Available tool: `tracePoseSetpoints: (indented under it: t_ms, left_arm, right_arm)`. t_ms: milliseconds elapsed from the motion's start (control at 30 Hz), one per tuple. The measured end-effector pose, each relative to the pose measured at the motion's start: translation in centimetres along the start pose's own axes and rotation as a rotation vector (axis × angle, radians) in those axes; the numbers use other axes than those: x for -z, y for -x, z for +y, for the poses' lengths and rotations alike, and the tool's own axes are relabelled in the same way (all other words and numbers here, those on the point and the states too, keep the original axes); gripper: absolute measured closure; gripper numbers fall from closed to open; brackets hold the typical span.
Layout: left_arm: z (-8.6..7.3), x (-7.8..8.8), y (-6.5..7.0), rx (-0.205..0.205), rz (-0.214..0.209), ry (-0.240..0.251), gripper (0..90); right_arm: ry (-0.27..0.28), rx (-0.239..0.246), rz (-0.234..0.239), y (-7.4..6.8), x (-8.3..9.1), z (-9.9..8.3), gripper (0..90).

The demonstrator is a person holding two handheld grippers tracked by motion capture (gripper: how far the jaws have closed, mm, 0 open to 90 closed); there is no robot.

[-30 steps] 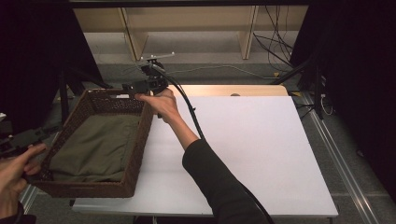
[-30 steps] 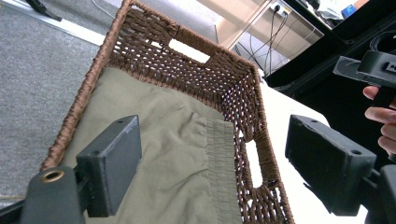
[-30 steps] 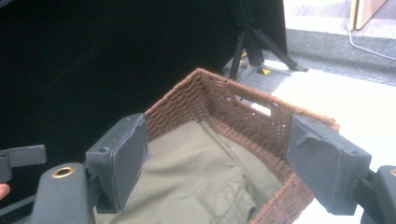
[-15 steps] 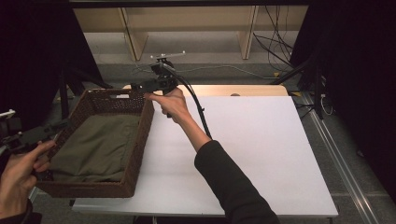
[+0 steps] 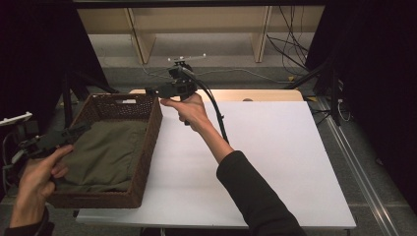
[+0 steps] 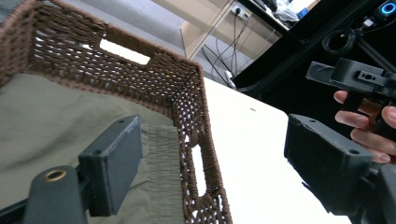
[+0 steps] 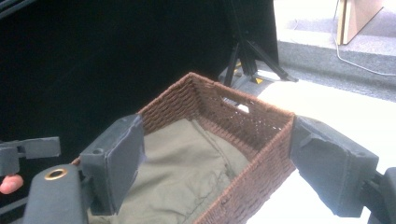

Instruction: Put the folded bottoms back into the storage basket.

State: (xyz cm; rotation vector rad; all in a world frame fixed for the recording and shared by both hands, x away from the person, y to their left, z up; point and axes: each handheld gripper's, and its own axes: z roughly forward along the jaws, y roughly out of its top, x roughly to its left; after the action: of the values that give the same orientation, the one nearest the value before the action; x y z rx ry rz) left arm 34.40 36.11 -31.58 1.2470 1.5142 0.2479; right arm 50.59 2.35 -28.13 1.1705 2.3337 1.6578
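A brown wicker basket (image 5: 153,129) stands on the left part of the white table (image 5: 275,157), with an olive green cloth (image 5: 103,152) lying flat inside it. My left gripper (image 5: 81,129) hovers over the basket's near left side, open and holding nothing. In the left gripper view the left gripper (image 6: 219,163) straddles the basket's wall (image 6: 187,93) above the cloth (image 6: 46,116). My right gripper (image 5: 151,91) is raised just past the basket's far right corner, open. From the right gripper view, the right gripper (image 7: 224,163) looks down on the basket (image 7: 252,177) and cloth (image 7: 187,168).
A wide bare stretch of white table lies right of the basket. A wooden shelf unit (image 5: 196,29) and loose cables (image 5: 295,44) are on the floor behind. Black curtains flank both sides, with a stand's legs (image 7: 252,51) nearby.
The right gripper has drifted rightward along the basket's far rim toward its right corner. The left gripper has shifted in over the basket's left side.
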Motion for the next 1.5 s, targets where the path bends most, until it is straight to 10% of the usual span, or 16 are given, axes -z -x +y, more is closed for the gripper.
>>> tracePoseSetpoints:
  t_ms: [800,1500]
  left_arm:
    - [-2.6,-3.6,3.9,-0.025,-0.106,-0.040,19.4]
    - [-6.2,-7.4,6.9,-0.143,-0.143,-0.103,19.2]
  right_arm:
    - [0.034,-0.011,-0.030,2.4,4.4,-1.2,19.7]
    - [0.058,0.002,-0.046,3.9,7.9,-3.3,19.8]
